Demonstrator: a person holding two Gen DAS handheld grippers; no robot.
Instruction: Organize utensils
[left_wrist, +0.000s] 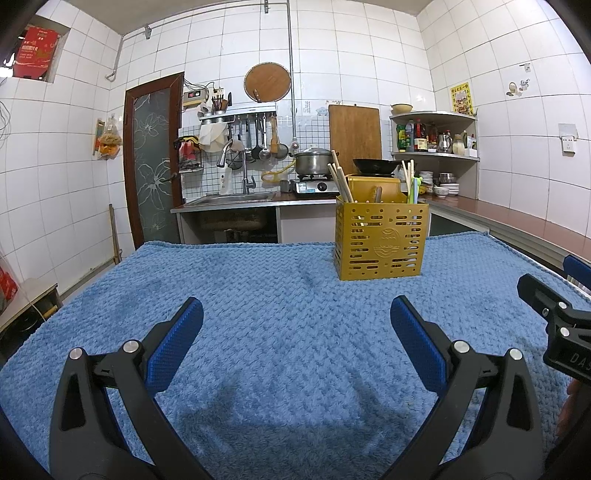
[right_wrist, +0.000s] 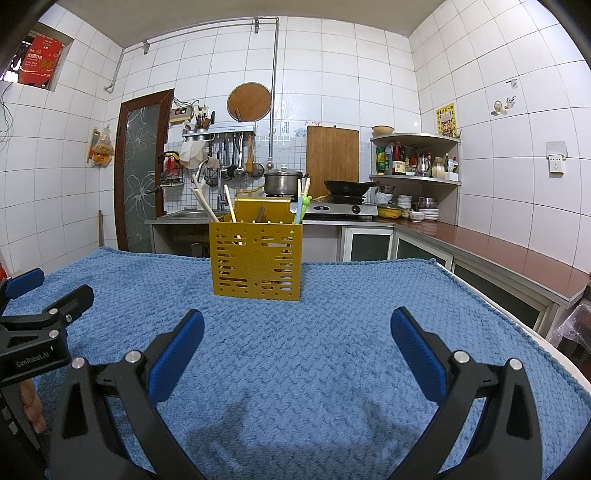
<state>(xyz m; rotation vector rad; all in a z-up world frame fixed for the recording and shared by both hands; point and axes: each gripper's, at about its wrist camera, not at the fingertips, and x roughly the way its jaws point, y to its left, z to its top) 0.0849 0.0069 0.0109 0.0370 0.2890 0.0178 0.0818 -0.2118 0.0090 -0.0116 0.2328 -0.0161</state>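
Seemingly little remains: chopsticks (right_wrist: 202, 202) and other utensils stand in the yellow holder (right_wrist: 256, 258) on the blue-covered tabletop (right_wrist: 369, 314), with no loose utensils in view. Left gripper (left_wrist: 295, 332) and right gripper (right_wrist: 297, 341) hover spread, holding nothing.

Bare blue blanket (left_wrist: 280, 295) ahead of both tools, yellow utensil caddy (right_wrist: 256, 258) upright at the far edge, chopsticks (right_wrist: 202, 203) leaning out its top

mustard-yellow slotted utensil holder (right_wrist: 256, 258), blue waffle-textured blanket (right_wrist: 332, 332); black grippers with blue jaws; white tiled wall (right_wrist: 332, 74)
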